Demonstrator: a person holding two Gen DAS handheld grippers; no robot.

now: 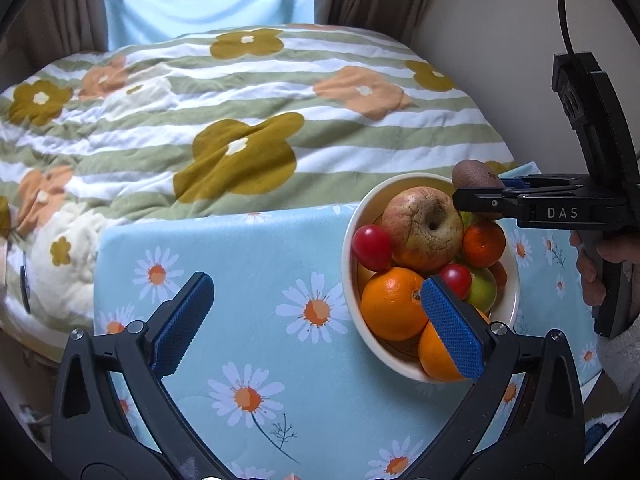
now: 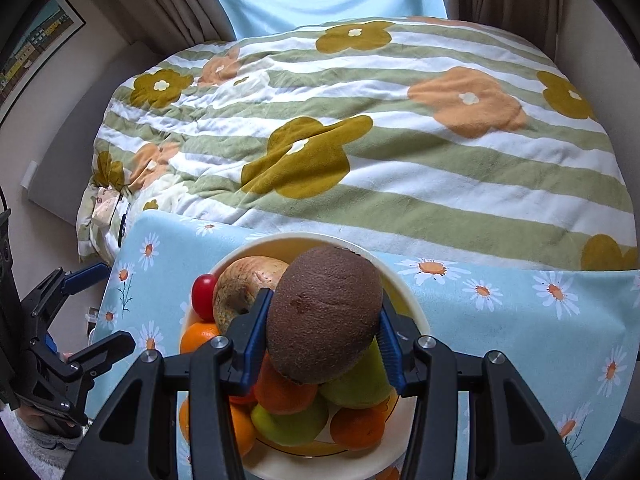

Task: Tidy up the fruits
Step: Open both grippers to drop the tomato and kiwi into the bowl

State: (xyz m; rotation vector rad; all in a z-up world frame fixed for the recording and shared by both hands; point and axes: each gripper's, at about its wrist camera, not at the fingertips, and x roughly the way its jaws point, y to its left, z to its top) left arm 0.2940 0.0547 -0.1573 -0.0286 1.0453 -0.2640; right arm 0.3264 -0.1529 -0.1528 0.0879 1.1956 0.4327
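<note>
Left wrist view: left claw [image 1: 316, 316] gapes wide, empty, beside cream bowl [image 1: 348, 264] w/ 1 wrinkled apple [image 1: 424, 232], 2 oranges, 2 cherry tomatoes. Right claw [image 2: 322, 330] clamps 1 kiwi [image 2: 324, 316] over bowl. Daisy-cloth counter [image 1: 248, 288], bed [image 1: 240, 120] behind.

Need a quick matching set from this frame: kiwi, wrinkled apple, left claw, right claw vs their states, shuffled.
Things:
1. kiwi
2. wrinkled apple
3. left claw
4. right claw

States:
A. open, nothing between the pads
B. lying in the bowl
C. held above the bowl
D. shut on a fruit

Pairs: 1-C, 2-B, 3-A, 4-D
</note>
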